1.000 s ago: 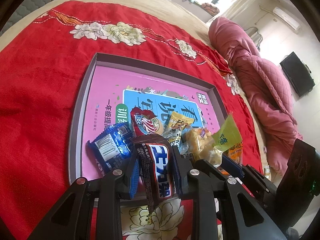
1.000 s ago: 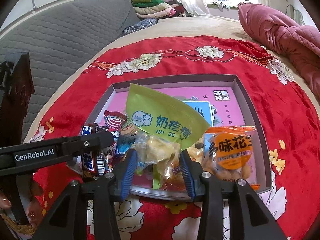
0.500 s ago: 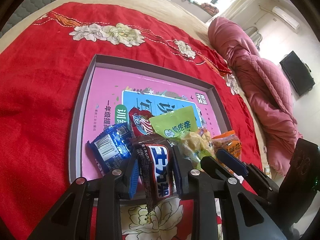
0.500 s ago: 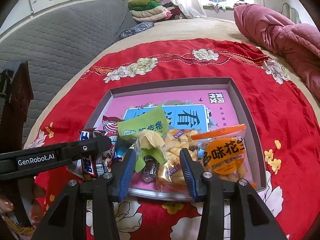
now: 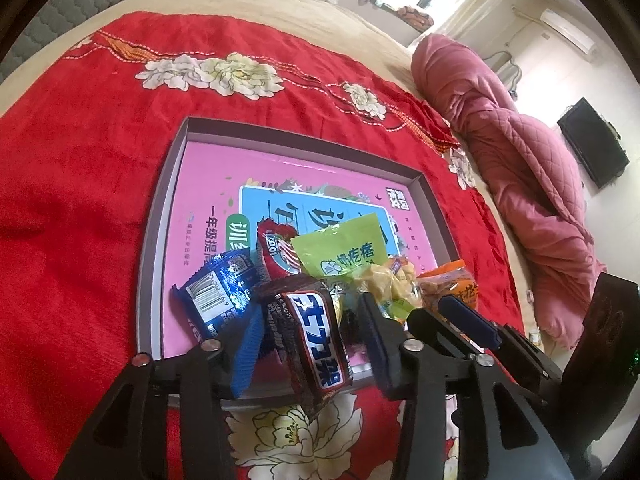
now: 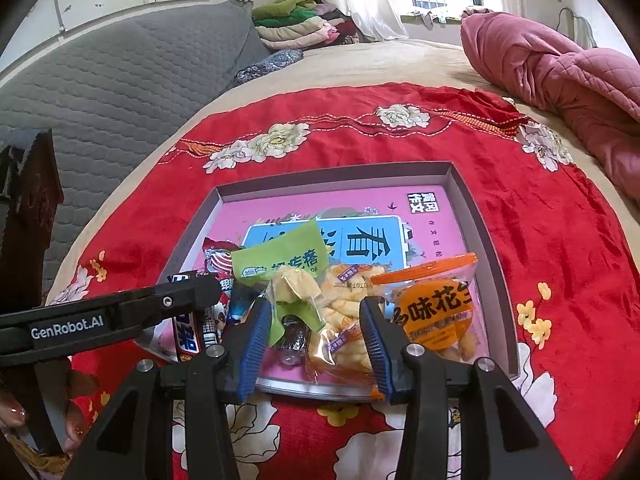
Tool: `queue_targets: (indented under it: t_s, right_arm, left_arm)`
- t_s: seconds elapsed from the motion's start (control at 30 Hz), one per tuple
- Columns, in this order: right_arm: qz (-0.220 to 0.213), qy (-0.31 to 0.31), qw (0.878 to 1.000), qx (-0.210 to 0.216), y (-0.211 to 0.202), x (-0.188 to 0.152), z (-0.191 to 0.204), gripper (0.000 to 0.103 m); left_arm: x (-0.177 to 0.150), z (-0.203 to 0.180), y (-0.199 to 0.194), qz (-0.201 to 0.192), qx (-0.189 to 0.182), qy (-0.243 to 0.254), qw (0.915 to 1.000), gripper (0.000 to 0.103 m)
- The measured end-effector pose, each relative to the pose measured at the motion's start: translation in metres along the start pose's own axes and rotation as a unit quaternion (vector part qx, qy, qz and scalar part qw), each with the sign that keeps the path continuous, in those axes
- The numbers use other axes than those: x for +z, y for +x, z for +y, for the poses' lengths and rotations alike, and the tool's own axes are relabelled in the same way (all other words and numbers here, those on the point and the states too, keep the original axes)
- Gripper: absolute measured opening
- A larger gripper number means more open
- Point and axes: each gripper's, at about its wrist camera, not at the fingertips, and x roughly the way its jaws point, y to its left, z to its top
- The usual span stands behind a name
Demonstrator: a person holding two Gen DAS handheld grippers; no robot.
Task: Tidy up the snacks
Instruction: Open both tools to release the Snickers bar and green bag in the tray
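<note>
Opening, the left tool [image 5: 312, 340] has let the chocolate bar [image 5: 316, 344] loose; the right tool [image 6: 316, 340] still grips the green-topped bag [image 6: 296, 280].

"GenRobot.AI" is printed in white on the black arm of the left gripper [image 6: 188, 300], at nine o'clock in the right wrist view. "多味花" is read on the orange snack bag [image 6: 434, 312], at four o'clock of the pink book cover [image 6: 360, 204], which bears a large "看". "士力架" is seen on the dark chocolate bar [image 5: 316, 340].
</note>
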Motion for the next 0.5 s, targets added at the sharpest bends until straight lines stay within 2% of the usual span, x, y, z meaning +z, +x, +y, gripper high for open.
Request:
queue_targets:
  t_s: [0.5]
  right_arm:
    - [-0.016, 0.006, 1.000, -0.009, -0.010, 0.004, -0.004, 0.054]
  left_arm:
    - [0.000, -0.008, -0.012, -0.010, 0.000, 0.012, 0.9999, 0.059]
